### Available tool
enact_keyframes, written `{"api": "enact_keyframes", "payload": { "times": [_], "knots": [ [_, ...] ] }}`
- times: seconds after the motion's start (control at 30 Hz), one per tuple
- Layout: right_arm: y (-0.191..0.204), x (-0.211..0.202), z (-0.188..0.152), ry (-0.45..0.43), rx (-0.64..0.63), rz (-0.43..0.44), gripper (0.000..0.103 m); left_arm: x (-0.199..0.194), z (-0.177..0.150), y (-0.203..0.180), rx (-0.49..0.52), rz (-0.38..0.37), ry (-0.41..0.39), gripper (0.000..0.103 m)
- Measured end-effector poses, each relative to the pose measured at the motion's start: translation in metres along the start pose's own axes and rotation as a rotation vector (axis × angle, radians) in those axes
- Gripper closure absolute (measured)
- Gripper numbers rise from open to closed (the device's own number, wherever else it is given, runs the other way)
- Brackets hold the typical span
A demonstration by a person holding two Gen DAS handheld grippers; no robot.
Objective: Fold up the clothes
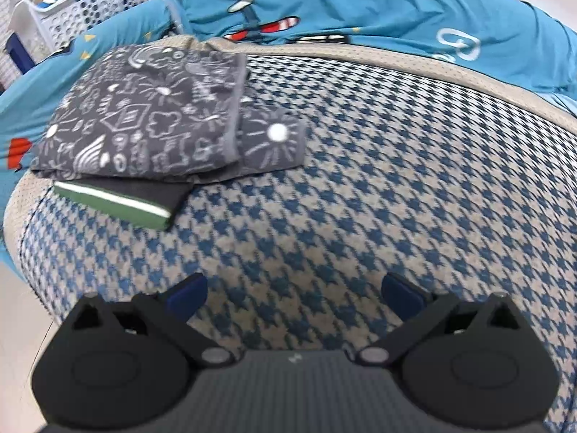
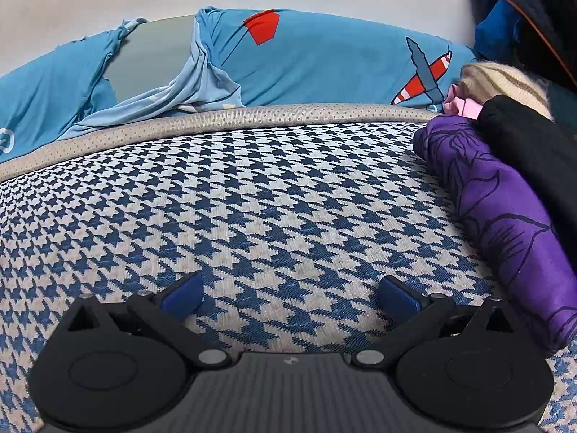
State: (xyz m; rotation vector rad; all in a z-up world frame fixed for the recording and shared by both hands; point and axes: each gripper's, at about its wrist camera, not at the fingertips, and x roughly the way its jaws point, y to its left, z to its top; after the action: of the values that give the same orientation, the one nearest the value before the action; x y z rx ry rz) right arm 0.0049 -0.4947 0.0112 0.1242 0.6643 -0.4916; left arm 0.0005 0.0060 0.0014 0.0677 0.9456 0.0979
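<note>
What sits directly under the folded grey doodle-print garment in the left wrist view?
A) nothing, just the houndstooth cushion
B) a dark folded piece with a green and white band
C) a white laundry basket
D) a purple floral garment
B: the grey doodle-print garment lies on top of a dark folded piece whose green and white band sticks out at its near edge, both resting on the houndstooth cushion.

Left tool (image 1: 295, 294), right tool (image 2: 290, 296) (both agape)
</note>
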Motion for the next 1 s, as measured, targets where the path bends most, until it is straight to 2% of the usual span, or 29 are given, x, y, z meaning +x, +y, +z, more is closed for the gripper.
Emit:
{"api": "enact_keyframes", "payload": {
  "times": [0.27,0.37,0.5,0.6,0.73,1.0],
  "knots": [
    [0.000,0.000,0.000,-0.001,0.001,0.001,0.000,-0.002,0.008,0.044,-0.108,0.022,-0.001,0.000],
    [0.000,0.000,0.000,-0.001,0.001,0.001,0.000,0.000,0.011,0.066,-0.161,0.055,0.018,0.000],
    [0.000,0.000,0.000,-0.001,0.000,0.000,0.000,0.009,0.024,0.087,-0.265,0.162,0.026,0.000],
    [0.000,-0.001,0.001,-0.001,0.000,0.000,0.000,0.004,0.030,0.104,-0.351,0.187,0.005,0.000],
    [0.000,-0.001,0.001,-0.001,-0.001,0.000,0.000,0.003,0.038,0.117,-0.380,0.225,-0.007,0.000],
    [0.000,-0.001,0.000,-0.002,-0.001,-0.001,0.000,0.012,0.037,0.130,-0.474,0.201,0.059,0.000]
  ]
}}
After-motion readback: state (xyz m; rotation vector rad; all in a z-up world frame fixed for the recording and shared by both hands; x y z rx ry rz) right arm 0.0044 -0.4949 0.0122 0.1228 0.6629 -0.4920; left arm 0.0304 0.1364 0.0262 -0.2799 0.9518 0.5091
